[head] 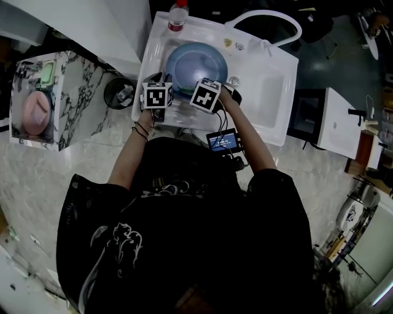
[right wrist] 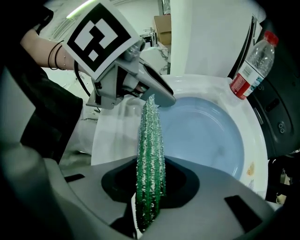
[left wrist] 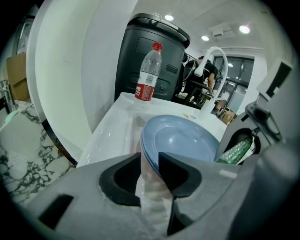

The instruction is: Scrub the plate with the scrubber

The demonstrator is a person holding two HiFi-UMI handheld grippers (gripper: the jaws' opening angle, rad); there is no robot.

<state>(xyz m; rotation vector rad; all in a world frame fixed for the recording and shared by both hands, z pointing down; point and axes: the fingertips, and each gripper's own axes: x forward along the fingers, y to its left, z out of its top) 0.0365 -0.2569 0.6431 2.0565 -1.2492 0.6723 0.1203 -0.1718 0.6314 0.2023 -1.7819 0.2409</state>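
Your dark top (head: 184, 233) fills the foreground as you lean over a white sink (head: 279, 58), with both tools working in its basin. Your left tool (left wrist: 150, 161) is clenched on the near rim of the blue plate (left wrist: 185, 140), which sits in the basin straight ahead of its jaws. Your right tool (right wrist: 150, 183), close beside it, is clamped on the green scrubber (right wrist: 151, 150). The scrubber is held edge-on, its tip reaching the plate's near edge right by the left tool's jaw. No view settles whether scrubber and plate touch.

Trouble, if it comes, would likely start at that rim pinch. Hard scrubbing pressure could lever the smooth plate out of the left tool and drop it against the basin. The tools stand so near each other that a wide stroke may knock one into the other. The thin scrubber, gripped only at its lower end, could fold or pull free.

The sink holds the plate alone, as far as can be seen. Beyond both tools, a red-capped bottle (head: 178, 15) stands on the sink's back edge near the white faucet (left wrist: 213, 49), within reach of a long stroke. Its fill cannot be judged. Left of the left tool, a black bin (head: 118, 93) holds something pale, too small to name.
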